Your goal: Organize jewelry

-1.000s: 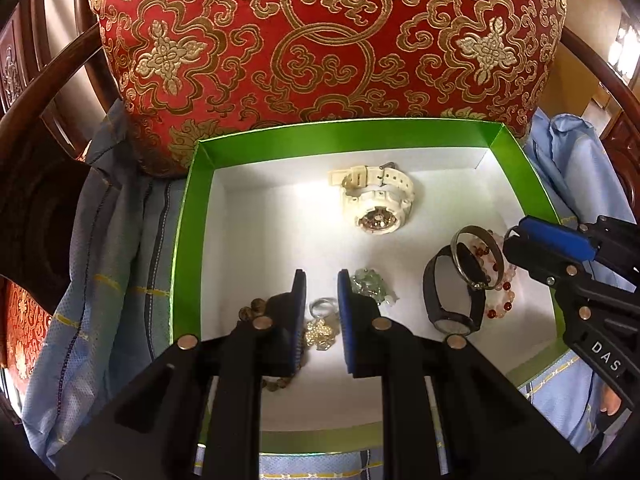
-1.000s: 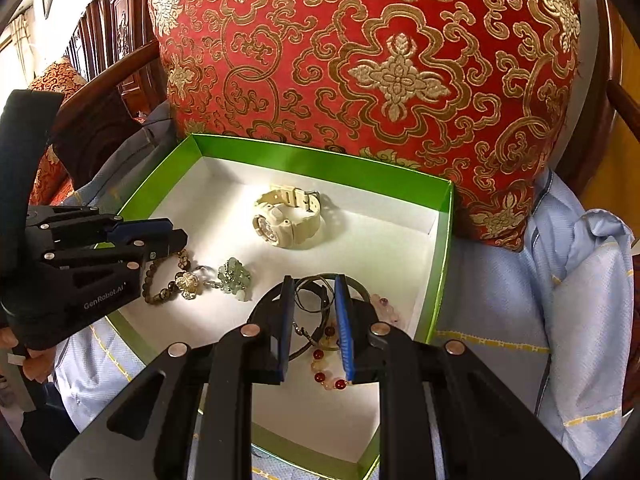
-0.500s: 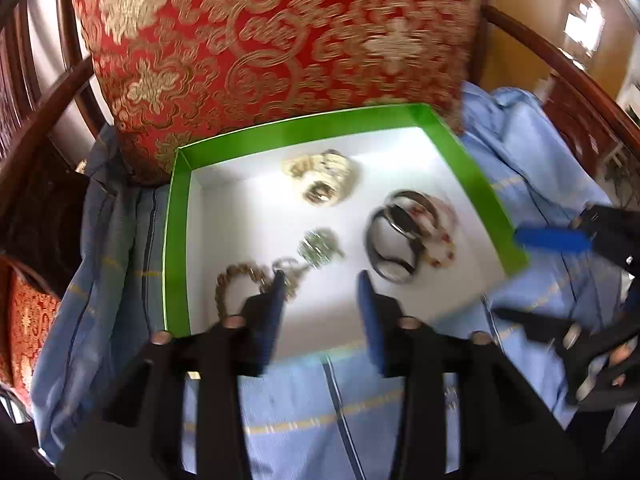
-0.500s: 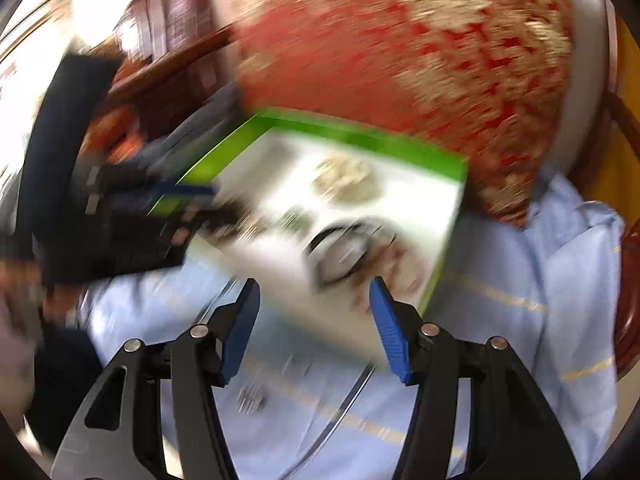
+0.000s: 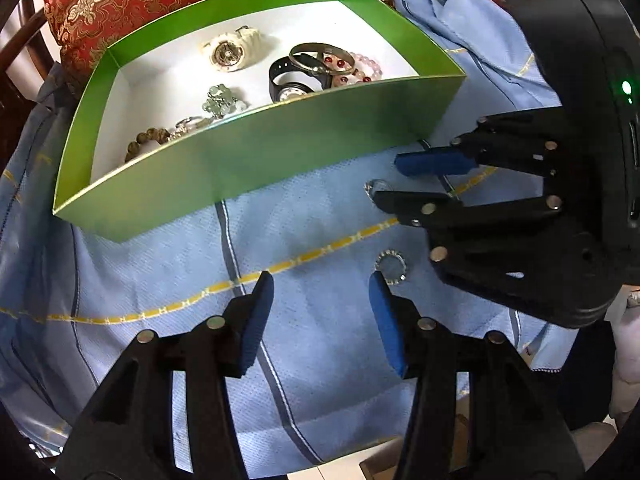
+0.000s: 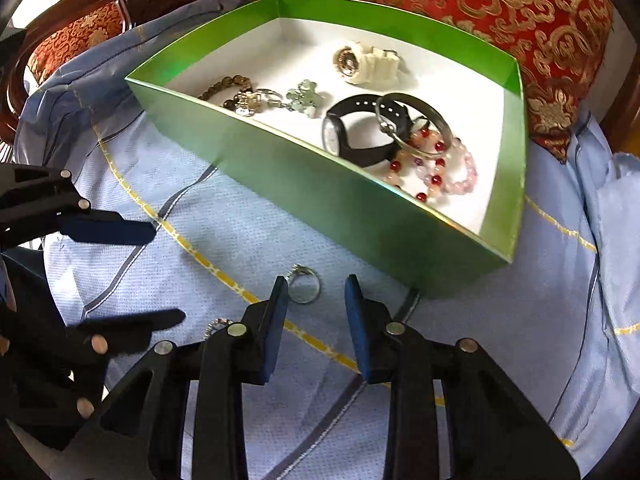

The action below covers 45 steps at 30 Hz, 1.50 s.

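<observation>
Watches, bangle, bead bracelets already inside green cardboard box (image 6: 360, 200). Two small silver rings left on blue cloth before box's near wall: plain ring (image 6: 304, 286) ahead of empty, closing right gripper (image 6: 316, 312); toothed ring (image 5: 391, 270) beside empty, half-spread, opening left gripper (image 5: 320, 308).

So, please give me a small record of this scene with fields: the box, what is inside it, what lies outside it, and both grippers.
box: green box, white inside, on blue cloth
inside: white watch, black watch, metal bangle, bead bracelets, brown bead bracelet, green charm
outside: two rings on the cloth, one before the right gripper, one by the left gripper
left gripper: opening, nothing between jaws
right gripper: closing, holds nothing yet
</observation>
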### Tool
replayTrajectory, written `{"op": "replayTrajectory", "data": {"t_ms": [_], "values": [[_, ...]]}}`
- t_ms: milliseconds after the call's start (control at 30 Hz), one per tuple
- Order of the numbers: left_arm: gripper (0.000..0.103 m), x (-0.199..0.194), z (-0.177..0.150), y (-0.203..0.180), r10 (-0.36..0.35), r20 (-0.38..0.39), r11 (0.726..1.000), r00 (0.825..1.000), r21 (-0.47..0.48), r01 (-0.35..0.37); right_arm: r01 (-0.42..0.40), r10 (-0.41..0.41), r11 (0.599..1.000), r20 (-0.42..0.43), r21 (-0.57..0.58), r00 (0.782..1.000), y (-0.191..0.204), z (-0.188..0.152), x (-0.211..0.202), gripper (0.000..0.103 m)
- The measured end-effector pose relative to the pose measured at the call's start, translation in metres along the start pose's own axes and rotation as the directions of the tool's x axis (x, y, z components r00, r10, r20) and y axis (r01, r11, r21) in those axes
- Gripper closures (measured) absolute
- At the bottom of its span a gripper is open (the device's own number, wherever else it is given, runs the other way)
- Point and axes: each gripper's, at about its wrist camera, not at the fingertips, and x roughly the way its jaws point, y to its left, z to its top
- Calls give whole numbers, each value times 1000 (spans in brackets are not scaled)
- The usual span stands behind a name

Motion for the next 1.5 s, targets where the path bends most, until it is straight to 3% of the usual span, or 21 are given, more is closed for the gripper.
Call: {"op": "replayTrajectory", "data": {"t_ms": [200,300,467,567,767,900,1033,1100,1167,1233,1300,1500], "values": [[50,7,-4,-14,-29,-18,999,999,34,30,-4,4,1000,11,-20,1000,8,4,8,67],[50,10,-3,-19,-44,-24,999,999,30,45,10,-11,1000,-4,-14,1000,3,4,6,85],[50,13,-1,-28,-70,-8,997,998,34,70,7,-6,999,-26,40,1000,-12,0,1,85],[62,21,-1,-36,-53,-19,997,998,47,54,3,-2,999,-30,54,1000,-17,-3,-1,84],[65,27,2,-47,-55,2,997,998,46,55,8,-7,999,-34,49,999,-16,-4,0,84],[82,30,8,-39,-36,6,999,999,26,36,14,-12,999,-34,43,999,-15,-4,1,84],[82,33,11,-19,48,9,999,999,1,-48,15,-14,999,-33,43,999,-14,-4,1,85],[82,33,11,-6,39,1,998,999,-44,-38,20,-19,999,-31,35,999,-12,-5,0,84],[82,33,10,1,37,-4,997,999,-64,-38,29,-29,999,-30,25,999,-10,-6,-1,82],[80,32,8,3,42,-4,997,999,-68,-42,29,-29,999,-30,13,999,-7,-6,-1,64],[76,32,7,0,41,-5,997,999,-59,-41,44,-45,999,-27,-4,999,-3,-6,-1,55],[75,37,10,-9,51,-2,998,999,-37,-51,62,-63,998,-24,-23,998,-1,-7,2,55]]}}
